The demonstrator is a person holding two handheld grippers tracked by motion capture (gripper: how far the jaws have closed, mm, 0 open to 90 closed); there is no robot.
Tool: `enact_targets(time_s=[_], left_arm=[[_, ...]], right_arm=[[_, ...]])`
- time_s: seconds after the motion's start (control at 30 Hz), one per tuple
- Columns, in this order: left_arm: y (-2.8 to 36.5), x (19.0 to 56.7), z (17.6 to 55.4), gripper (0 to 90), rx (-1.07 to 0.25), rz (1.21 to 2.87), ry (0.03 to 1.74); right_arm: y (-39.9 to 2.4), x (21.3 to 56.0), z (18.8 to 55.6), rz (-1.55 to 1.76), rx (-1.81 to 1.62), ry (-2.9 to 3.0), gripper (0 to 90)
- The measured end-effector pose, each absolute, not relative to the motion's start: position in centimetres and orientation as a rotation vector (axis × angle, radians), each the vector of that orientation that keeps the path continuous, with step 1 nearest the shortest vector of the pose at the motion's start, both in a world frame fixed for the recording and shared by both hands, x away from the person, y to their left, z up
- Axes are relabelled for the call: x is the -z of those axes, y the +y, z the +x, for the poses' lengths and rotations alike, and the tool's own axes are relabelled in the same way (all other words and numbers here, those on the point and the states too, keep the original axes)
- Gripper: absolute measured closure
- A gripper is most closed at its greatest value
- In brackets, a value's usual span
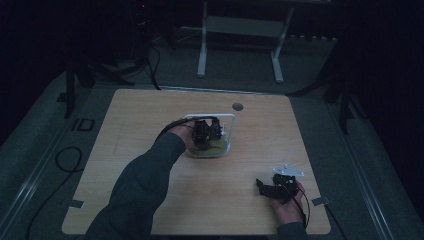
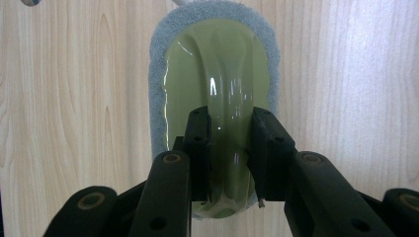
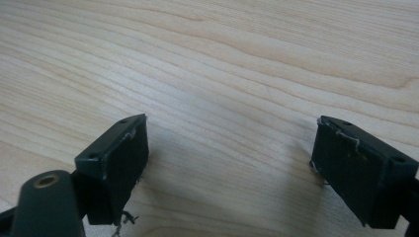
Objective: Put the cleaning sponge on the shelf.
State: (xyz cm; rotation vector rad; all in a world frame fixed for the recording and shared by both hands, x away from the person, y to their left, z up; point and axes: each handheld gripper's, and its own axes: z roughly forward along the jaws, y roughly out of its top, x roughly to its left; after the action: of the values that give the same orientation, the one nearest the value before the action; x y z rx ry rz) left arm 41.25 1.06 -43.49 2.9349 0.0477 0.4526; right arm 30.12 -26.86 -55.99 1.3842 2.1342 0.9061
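Table: a light wooden top in a dim room, with a small round hole near its far edge
Scrubber: an olive-green plastic scrubber with a grey pad rim lies flat near the middle of the table, a raised ridge running down its back
Left gripper: the left gripper comes down over the scrubber, its two black jaws closed on either side of the ridge, gripping it
White frame: a white frame curves around the far side of the scrubber and the gripper
Right gripper: the right gripper sits at the near right of the table, well apart from the scrubber, jaws spread wide over bare wood, holding nothing
Background: a white stand and dark cables lie on the floor beyond and left of the table
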Motion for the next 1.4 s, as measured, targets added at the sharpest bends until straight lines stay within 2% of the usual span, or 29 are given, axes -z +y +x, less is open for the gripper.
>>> enact_targets(time_s=[0.8, 1.4], left_arm=[[0.0, 45.4, 42.3, 71.4, -0.512, 2.961, 0.055], [-0.2, 46.0, 42.6, 70.7, -0.623, 2.955, 0.050]], right_arm=[[-26.9, 56.0, 30.1, 1.386, -0.906, 2.135, 13.9], [-26.9, 56.0, 30.1, 1.386, -0.907, 2.136, 13.9]])
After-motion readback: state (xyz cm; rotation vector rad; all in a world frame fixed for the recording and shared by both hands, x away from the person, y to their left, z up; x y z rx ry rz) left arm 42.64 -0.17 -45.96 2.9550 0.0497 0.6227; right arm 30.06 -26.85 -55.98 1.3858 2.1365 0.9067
